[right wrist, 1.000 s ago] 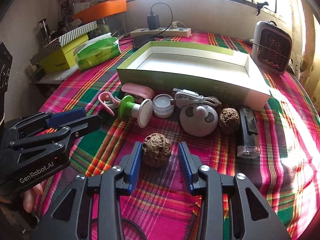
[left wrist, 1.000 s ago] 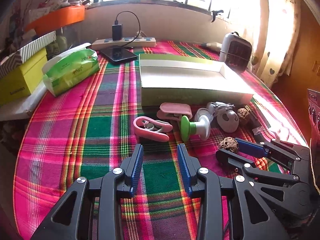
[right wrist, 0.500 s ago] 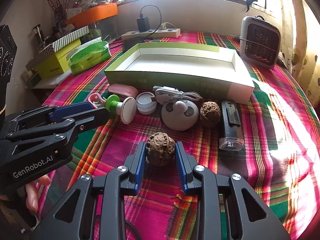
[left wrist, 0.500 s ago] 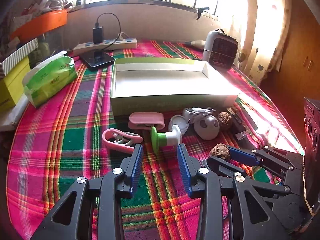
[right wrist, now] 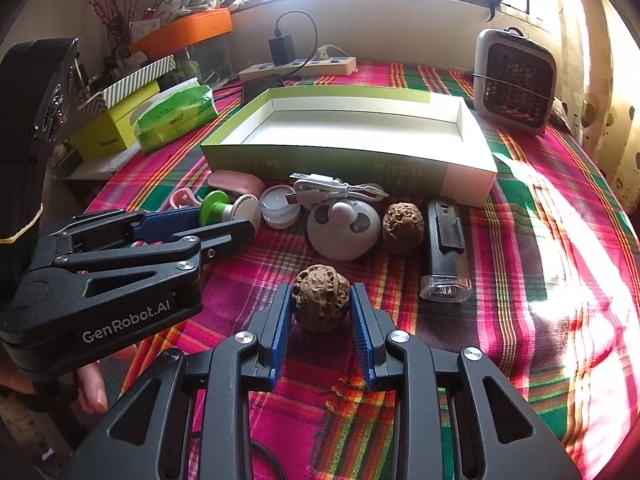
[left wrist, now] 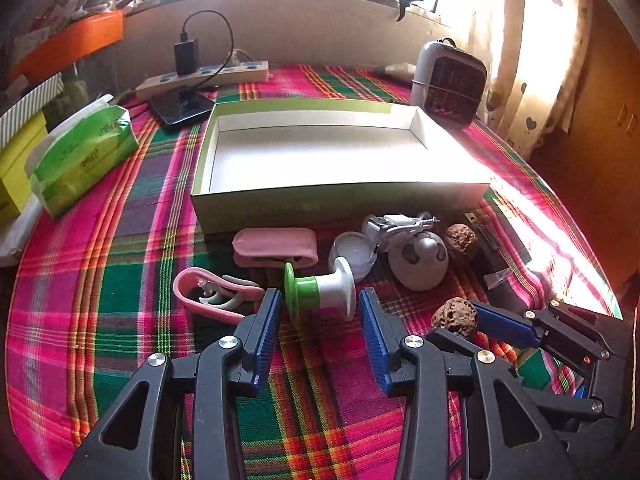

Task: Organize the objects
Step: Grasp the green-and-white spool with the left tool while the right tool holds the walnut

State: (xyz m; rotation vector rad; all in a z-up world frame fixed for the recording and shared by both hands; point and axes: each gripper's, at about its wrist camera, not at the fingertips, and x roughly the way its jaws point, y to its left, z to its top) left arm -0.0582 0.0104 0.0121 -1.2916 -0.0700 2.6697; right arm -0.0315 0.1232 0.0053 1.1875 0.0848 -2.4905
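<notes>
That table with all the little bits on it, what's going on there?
A person is tidying small items with a handheld gripper in each hand. The right gripper is clamped on a walnut resting on the plaid cloth. The left gripper is opening its jaws around a green and white spool, not yet pressing it. The open box behind them has nothing in it.

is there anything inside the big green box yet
No, the green box shows only its bare white floor, while the walnut and other small items sit on the tablecloth in front of it.
</notes>
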